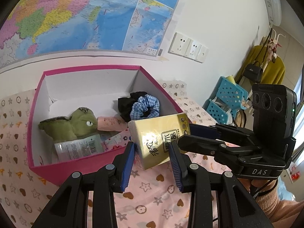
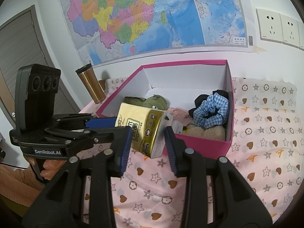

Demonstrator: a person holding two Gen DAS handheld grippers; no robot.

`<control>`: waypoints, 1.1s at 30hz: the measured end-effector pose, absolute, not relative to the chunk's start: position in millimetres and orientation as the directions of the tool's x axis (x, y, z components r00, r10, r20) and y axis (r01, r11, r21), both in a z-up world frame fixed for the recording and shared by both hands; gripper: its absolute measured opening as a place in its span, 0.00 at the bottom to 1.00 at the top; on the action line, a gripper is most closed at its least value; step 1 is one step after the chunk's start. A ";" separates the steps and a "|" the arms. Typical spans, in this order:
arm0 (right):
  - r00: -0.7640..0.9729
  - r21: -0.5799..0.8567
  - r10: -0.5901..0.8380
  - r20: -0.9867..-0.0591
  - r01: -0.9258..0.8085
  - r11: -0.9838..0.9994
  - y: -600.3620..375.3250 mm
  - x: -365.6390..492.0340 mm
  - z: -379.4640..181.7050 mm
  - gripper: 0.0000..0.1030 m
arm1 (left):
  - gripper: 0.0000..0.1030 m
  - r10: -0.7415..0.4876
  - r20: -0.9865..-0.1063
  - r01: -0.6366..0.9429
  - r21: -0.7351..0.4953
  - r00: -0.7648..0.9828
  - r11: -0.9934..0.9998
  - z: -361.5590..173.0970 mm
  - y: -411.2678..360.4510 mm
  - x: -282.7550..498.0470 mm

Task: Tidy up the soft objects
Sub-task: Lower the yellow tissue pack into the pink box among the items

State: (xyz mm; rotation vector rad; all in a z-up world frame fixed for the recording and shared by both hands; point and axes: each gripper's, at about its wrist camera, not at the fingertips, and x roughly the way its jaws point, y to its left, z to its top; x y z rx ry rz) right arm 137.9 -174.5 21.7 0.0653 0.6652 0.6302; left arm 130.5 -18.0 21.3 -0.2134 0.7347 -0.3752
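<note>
A yellow tissue pack (image 1: 158,139) is held at the near rim of the pink box (image 1: 47,168). My left gripper (image 1: 152,150) is shut on its lower end; my right gripper (image 2: 147,134) is shut on its other end (image 2: 146,131). Each gripper shows in the other's view: the right one (image 1: 187,131) and the left one (image 2: 106,123). Inside the box lie a green plush toy (image 1: 72,125), a blue checked scrunchie (image 1: 145,107) on a black one (image 1: 125,104), a pink tube (image 1: 111,123) and a white packet (image 1: 79,148).
The box (image 2: 199,144) stands on a pink patterned cloth (image 2: 266,133) against the wall with a map. A gold tumbler (image 2: 91,85) stands left of the box. Blue baskets (image 1: 226,100) and hanging clothes are at the right.
</note>
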 end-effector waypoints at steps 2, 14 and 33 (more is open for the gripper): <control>0.609 0.252 0.566 -0.556 -0.525 0.813 -174.4 138.0 21.6 0.37 | 0.35 -0.403 -0.610 0.256 -0.318 0.682 0.913 21.4 -17.4 131.7; 0.611 0.249 0.568 -0.551 -0.529 0.811 -171.6 145.5 23.8 0.37 | 0.35 -0.396 -0.614 0.246 -0.317 0.683 0.916 21.2 -15.1 139.9; 0.612 0.255 0.572 -0.546 -0.529 0.809 -170.2 154.7 24.1 0.37 | 0.35 -0.383 -0.615 0.238 -0.307 0.689 0.922 22.8 -11.9 148.3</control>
